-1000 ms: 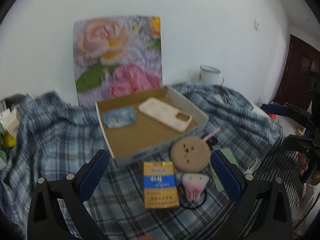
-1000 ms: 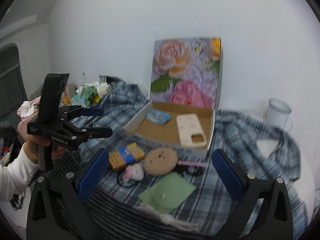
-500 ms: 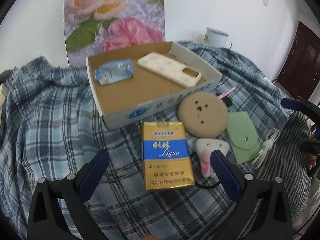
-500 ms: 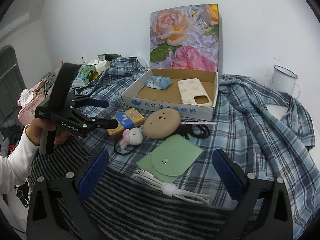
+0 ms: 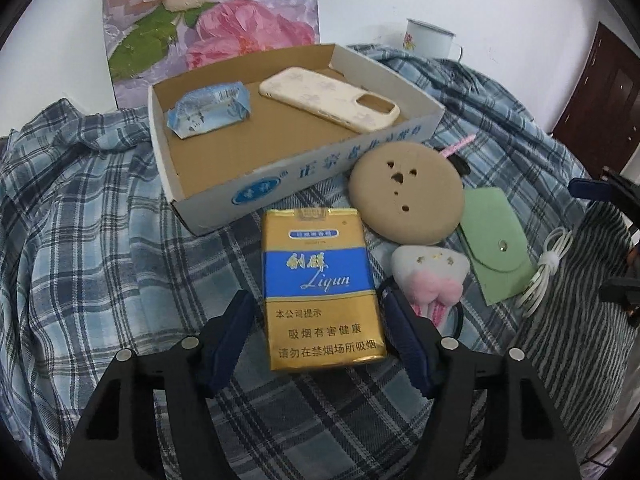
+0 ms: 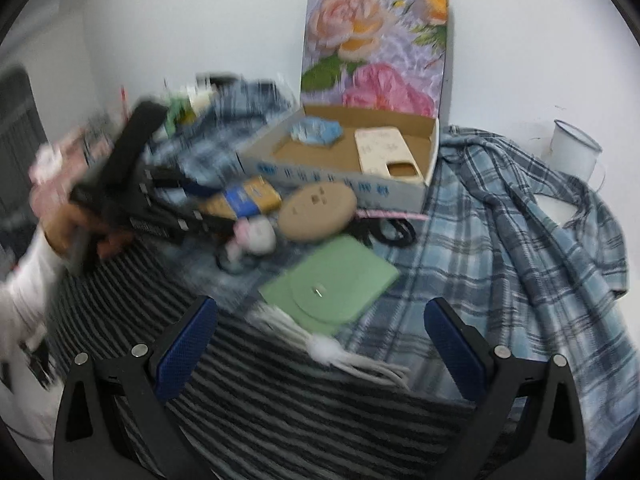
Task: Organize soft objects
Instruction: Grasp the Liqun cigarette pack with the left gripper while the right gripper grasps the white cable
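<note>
The soft cigarette pack [image 5: 322,288] lies flat on the plaid cloth [image 5: 80,216], its far end just beside the front wall of the cardboard box [image 5: 296,174], and the left gripper [image 5: 320,332] straddles its near end: the 2 blue pads sit close on either side, jaws just closing in around it, but a sliver of cloth shows between the left pad and the pack, so this reads as closing on it, not yet pinching. The step in hand looks like the pick of the pack, with the box as the likely home, since a blue tissue packet [image 5: 210,109] and a phone case [image 5: 330,98] already lie inside. Next, the jaws need to finish closing, gently, because a soft pack crushes, then lift clear of the box's front wall before going over it. Right of the pack it is crowded: a plush hair tie [image 5: 430,276] touches or nearly touches the right pad, and the tan round pad [image 5: 406,194] leans on the box wall beside the pack's far corner. Left of the pack is bare cloth. Inside the box, the front half of the floor is free. The right gripper [image 6: 320,338] hangs spread wide, holding nothing, over the green pouch [image 6: 332,286] and white cable [image 6: 340,354], well apart from the pack.
</note>
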Motion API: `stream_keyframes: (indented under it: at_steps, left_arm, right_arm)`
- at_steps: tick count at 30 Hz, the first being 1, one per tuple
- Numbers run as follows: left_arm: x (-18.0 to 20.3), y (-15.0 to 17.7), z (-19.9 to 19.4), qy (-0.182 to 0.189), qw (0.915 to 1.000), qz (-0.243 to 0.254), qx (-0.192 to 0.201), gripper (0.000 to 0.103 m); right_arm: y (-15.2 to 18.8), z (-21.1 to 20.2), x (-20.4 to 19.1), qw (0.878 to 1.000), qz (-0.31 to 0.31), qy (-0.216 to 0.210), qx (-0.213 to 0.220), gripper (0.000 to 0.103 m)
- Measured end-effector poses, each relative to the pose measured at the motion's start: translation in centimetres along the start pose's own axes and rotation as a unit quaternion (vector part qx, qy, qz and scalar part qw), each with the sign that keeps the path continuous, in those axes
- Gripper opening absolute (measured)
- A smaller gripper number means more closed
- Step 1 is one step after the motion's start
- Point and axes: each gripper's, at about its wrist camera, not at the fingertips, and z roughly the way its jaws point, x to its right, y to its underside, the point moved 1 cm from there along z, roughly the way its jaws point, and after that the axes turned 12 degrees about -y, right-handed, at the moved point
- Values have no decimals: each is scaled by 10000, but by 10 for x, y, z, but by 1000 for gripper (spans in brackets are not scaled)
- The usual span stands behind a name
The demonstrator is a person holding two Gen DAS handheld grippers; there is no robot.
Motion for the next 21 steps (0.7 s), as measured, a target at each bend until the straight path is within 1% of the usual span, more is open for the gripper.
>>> stream_keyframes:
  at_steps: [1,2,3,6,7,9,10,13,14,15,16,17,21]
  left_arm:
    - [1,0,2,-14,10000,33,-46,60]
    - [2,1,3,-27,9999,59,-78,59]
    - [3,0,4,-44,9999,77,-94,58]
    - [5,1,4,-79,9999,105,-60,57]
    - [5,1,4,-84,9999,110,-60,56]
    - [4,1,3,-71,9999,97,-54,56]
    - [4,1,3,-65,9999,88,-44,56]
    - [1,1,0,-33,10000,57,35,56]
    - [1,1,-1,-34,10000,47,61,56]
    - [1,1,-2,-37,10000,42,79,56]
    - [1,2,-3,-33,9999,41,102,56]
    - [1,2,-4,-34,9999,39,127,56]
    - [-1,2,-5,-15,9999,34,150,56]
  right_arm:
    - [2,3,-2,9997,-118,95,-186,102]
    - [4,4,-1,9993,-183,119,-312,99]
    - [6,6,-1,9988,-226,125,-426,94]
    - [11,12,2,9976,-231,80,-651,85]
    - [12,15,3,9973,-210,73,-699,85]
    - [13,19,5,9969,-175,33,-769,78]
    - [13,21,7,9967,-153,8,-799,77]
    - [12,23,11,9967,-68,-84,-799,71]
    - [11,23,12,9970,-62,-78,-773,61]
    - [10,23,12,9970,-61,-89,-767,47]
    - [10,25,13,9967,-62,-124,-795,41]
    - [9,26,14,9965,-69,-155,-820,39]
    - [10,28,12,9954,-144,-210,-926,39]
